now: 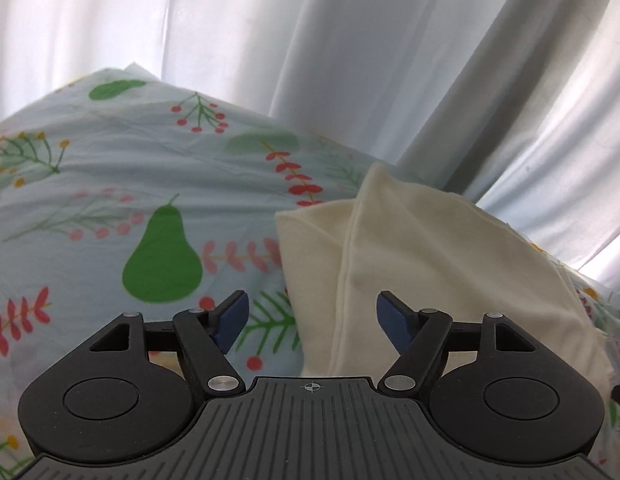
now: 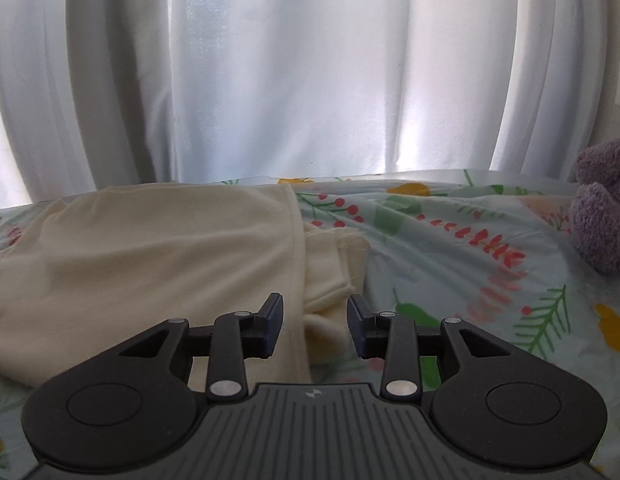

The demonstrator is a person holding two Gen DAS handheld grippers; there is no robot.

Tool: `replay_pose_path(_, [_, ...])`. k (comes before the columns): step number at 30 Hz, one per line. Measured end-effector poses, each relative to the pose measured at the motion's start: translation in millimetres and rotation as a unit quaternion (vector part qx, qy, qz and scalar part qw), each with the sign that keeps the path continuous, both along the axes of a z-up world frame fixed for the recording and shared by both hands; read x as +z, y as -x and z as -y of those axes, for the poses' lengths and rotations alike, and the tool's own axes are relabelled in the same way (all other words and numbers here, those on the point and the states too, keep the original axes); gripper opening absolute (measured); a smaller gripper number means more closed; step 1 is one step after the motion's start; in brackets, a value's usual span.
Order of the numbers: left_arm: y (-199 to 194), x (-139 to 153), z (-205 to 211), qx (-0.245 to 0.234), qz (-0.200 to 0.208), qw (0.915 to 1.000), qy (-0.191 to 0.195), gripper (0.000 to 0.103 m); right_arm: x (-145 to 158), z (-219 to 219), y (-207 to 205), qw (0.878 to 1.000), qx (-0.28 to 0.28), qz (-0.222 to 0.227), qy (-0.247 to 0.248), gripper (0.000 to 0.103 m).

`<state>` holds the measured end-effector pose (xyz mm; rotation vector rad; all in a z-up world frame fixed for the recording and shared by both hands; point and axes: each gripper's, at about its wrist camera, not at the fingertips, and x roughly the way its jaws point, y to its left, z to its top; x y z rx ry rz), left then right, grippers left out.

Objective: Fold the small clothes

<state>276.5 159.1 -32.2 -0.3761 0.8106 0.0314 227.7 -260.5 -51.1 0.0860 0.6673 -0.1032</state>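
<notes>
A cream-coloured garment (image 1: 430, 264) lies folded over on the patterned bedsheet (image 1: 110, 184), right of centre in the left wrist view. My left gripper (image 1: 312, 320) hovers above its left edge, open wide, with nothing between the blue pads. In the right wrist view the same cream garment (image 2: 150, 264) spreads across the left half, one hemmed flap lying over a frayed lower layer (image 2: 342, 256). My right gripper (image 2: 315, 326) stands open above that right edge; the cloth shows below the gap, and the pads do not press on it.
White curtains (image 2: 310, 80) hang behind the bed in both views. A purple plush toy (image 2: 606, 208) sits at the right edge of the sheet (image 2: 470, 248). The bedsheet with pears and berry sprigs stretches left of the garment in the left wrist view.
</notes>
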Motion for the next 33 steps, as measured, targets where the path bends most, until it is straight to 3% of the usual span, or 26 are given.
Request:
replay_pose_path(3, [1.8,-8.6,-6.5,-0.022,-0.016,0.9974,0.067,0.076,3.8,-8.8,19.8,0.999,0.032,-0.006,-0.024,0.035])
replay_pose_path(7, [-6.8,-21.1,-7.7,-0.022,-0.029,0.9956,0.086,0.072,10.2,-26.9,34.1,0.997,0.074,0.005,-0.019,0.035])
replay_pose_path(10, [-13.8,-33.5,-11.6,-0.028,-0.044,0.9893,0.136,0.061,8.5,-39.5,37.0,0.996,0.092,0.004,-0.006,0.034])
replay_pose_path(12, [-16.3,-34.6,-13.3,-0.029,-0.042,0.9898,0.133,0.051,6.9,-47.3,38.0,0.995,0.102,0.000,-0.004,0.034])
replay_pose_path(13, [-17.5,-34.5,-14.9,-0.025,-0.044,0.9901,0.131,0.040,6.4,-51.1,38.3,0.995,0.103,0.001,0.002,0.034])
replay_pose_path(16, [-20.8,-39.7,-27.1,-0.014,-0.049,0.9841,0.170,0.024,5.2,-63.4,37.5,0.993,0.115,0.011,0.025,0.034])
replay_pose_path(18, [-21.5,-41.5,-31.1,-0.014,-0.047,0.9808,0.189,0.020,2.6,-69.8,33.4,0.992,0.121,0.012,0.031,0.034])
replay_pose_path(23, [-20.4,-29.0,-26.5,-0.031,-0.023,0.9813,0.189,0.017,-9.2,-80.0,17.5,0.992,0.120,-0.001,0.047,0.030])
replay_pose_path(26, [-20.4,-9.7,-16.0,-0.055,0.003,0.9802,0.191,0.016,-17.3,-79.0,7.0,0.992,0.111,-0.037,0.051,0.027])
replay_pose_path(33, [-24.2,37.0,61.9,-0.159,0.054,0.9750,0.146,0.016,-9.5,-51.2,10.0,0.997,0.059,-0.013,0.045,0.027])
